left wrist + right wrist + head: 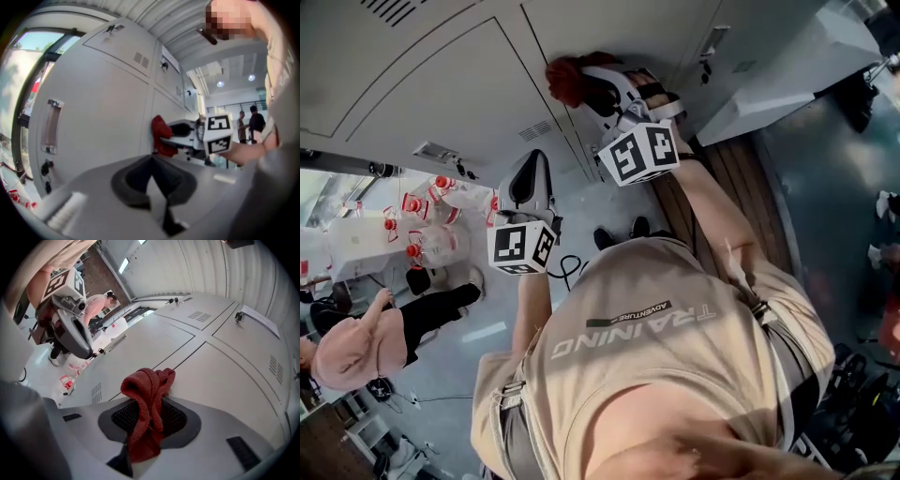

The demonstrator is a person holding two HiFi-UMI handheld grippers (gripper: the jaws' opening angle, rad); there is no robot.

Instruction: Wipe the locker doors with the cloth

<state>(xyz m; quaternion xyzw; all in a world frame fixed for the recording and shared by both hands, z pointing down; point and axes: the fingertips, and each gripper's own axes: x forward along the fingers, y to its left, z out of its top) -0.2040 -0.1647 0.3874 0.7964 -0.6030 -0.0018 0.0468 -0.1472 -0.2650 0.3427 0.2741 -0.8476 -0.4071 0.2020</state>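
The person's beige printed T-shirt (666, 328) fills the head view's foreground. Beyond it the right gripper (586, 89) holds a crumpled red terry cloth (565, 77) against the pale grey metal locker doors (422, 84).

The left gripper view shows the left gripper (151, 176) with jaws together, nothing between them, clear of the doors.

The right gripper view shows jaws clamped on the cloth. Good wiping likely needs steady pressure and overlapping strokes.

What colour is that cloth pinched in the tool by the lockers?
Red, a deep brick shade. The cloth shows best in the right gripper view.
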